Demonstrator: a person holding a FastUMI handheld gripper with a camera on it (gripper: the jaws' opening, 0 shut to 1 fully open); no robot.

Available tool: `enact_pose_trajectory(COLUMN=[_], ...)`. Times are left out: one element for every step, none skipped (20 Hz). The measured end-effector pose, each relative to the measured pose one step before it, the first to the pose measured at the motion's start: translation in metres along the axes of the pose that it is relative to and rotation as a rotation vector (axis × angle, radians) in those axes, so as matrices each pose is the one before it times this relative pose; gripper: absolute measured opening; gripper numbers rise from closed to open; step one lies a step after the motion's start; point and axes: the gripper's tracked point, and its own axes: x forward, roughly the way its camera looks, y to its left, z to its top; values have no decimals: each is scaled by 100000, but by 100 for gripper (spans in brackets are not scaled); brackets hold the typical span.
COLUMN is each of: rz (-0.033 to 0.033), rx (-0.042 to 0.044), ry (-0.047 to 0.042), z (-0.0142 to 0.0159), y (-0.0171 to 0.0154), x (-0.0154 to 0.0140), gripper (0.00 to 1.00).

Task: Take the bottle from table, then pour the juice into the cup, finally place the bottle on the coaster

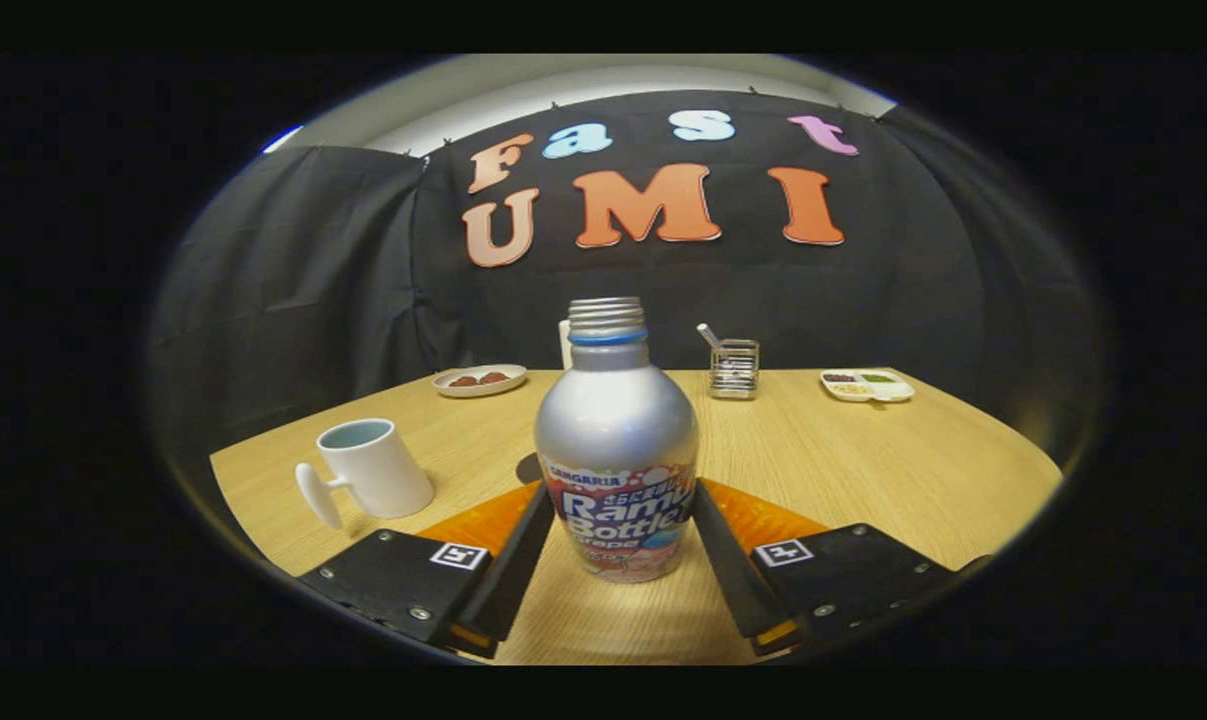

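Desk [863, 470]: wooden, black cloth wall behind.
Bottle [617, 440]: uncapped, upright, between my tongs [618, 530], both fingers pressing it.
Cup [373, 470]: left, contents unclear.
Coaster [763, 515]: orange, under bottle.
Far: two dishes, holder.

Silver aluminium bottle [617, 440] is hiding most of the orange round coaster [483, 520] and a white object [564, 343] behind its neck; fingertip contact unclear.

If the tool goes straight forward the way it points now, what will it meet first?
The bottle. It already stands between the fingers of the tool, which appear to press its sides, so the tool's body would likely reach it at once.
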Motion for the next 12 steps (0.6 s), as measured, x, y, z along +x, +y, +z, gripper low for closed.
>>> enact_pose_trajectory(rz=[318, -309, -184, -668, -783, -1229, -1888, -1705, -1054, -1415, -757, -647], rx=[-300, -681, -1744, -2933, -4099, -5023, -5635, -5894, -6076, -5663, -5270, -4471], ry=[677, 740, 762, 131, -76, -760, -455, -347, -293, -625, -308, -400], z=[74, 44, 225, 429, 483, 585, 575, 689, 530, 438, 700, 555], y=[205, 95, 145, 181, 163, 144, -81, 81, 117, 59, 86, 242], x=[29, 21, 76, -140, 25, -34, 41, 153, -48, 141, 104, 167], gripper=[79, 79, 78, 78, 78, 78, 78, 78, 78, 78, 78, 78])
